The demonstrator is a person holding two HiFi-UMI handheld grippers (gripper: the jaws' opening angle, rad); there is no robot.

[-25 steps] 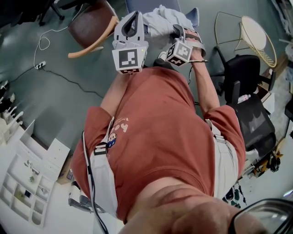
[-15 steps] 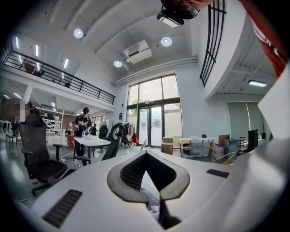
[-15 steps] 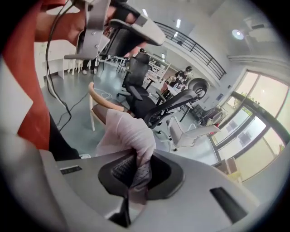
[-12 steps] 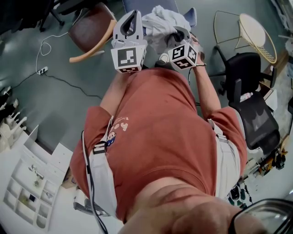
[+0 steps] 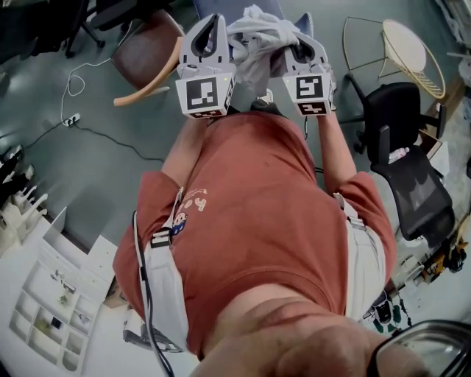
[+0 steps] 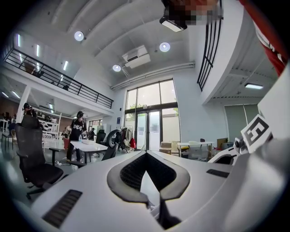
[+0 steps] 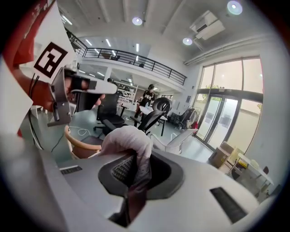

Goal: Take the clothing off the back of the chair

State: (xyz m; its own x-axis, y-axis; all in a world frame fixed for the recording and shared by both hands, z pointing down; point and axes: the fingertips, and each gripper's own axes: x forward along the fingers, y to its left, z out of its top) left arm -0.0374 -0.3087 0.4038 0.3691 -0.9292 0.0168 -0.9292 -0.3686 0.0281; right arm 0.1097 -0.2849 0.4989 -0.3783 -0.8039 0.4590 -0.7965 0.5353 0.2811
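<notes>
- Presently, right claw (image 7: pixel 138 165): jaws pinched tight on a fold of the clothing (image 7: pixel 127 140). Pale fabric bulges out over the pads and a darker strip hangs toward the camera.
- Left claw (image 6: pixel 145 158): jaws together at the tips. A pale sliver in the gap reads as the same fabric, so it looks to be gripping too.
- Clothing, location: bunched between the two claws at the far side of the scene, gathered above the blue chair back (image 5: pixel 221 6). I cannot tell whether any part is draped on it.
- Handling advice, by judgement:
  - Hold both pinches firm and raise the two claws evenly, so the fabric comes up level and does not drag from one corner.
  - Lift until the lowest hem hangs free of the back before drawing it to the near side.
  - Go slowly, since a sleeve or hem caught on the back could tug the chair.
- Count, claws: two, both closed.
- Count, garments: one, light grey-white.
- Count, chairs plainly seen from the head view: four.
  - The blue one, at the far side.
  - A brown one with a wooden arm (image 5: pixel 143 55), far left.
  - A black office chair (image 5: pixel 401 162), right.
  - A wire-frame chair (image 5: pixel 412 51), far right.
- Count, other items:
  - One white sorting tray (image 5: pixel 44 309), near left.
  - One white cable (image 5: pixel 73 77) on the floor, far left.
</notes>
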